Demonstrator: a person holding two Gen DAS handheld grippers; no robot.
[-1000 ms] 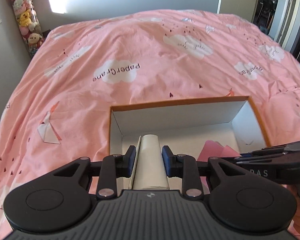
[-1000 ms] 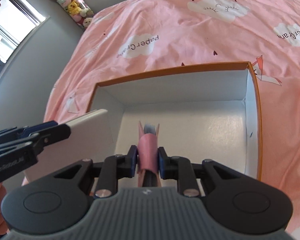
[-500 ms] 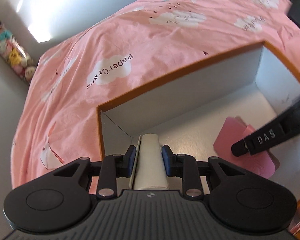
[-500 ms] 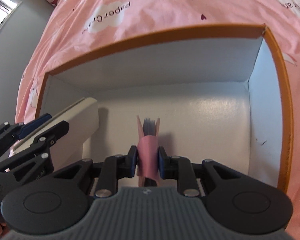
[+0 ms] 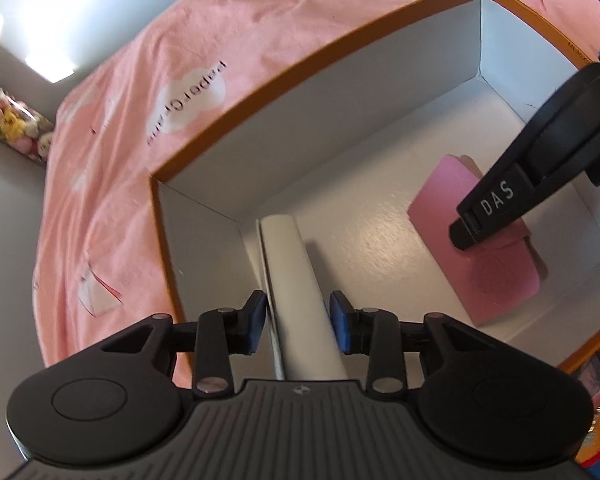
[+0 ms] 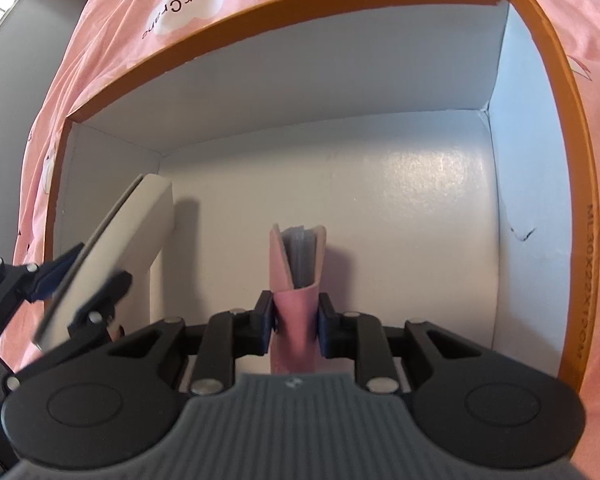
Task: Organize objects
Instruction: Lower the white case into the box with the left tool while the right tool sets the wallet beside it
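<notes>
Pink bedding [image 5: 148, 92] is spreading out behind everything, with a white box [image 6: 536, 64] sitting on it. At the left gripper [image 5: 298, 326] the jaws are standing slightly parted around a cream book [image 5: 296, 280], and a sliver of gap is showing at each pad, so I cannot tell whether they are gripping or just releasing. That book is leaning into the box's left corner. The right gripper [image 6: 294, 318] is clamping its jaws tight on a pink wallet [image 6: 298, 280], which is standing on edge over the middle of the box floor.

Both items are looking light. The book is reading as stiff and smooth, best pinched across its thickness near the spine. The wallet is looking soft, its cover bowing between the pads and its leaves fanning, so a hold low on the folded edge is probably safest.

Compared with half a second ago, both grippers are sitting deeper inside the box, and the left jaws are looking a touch wider.
</notes>
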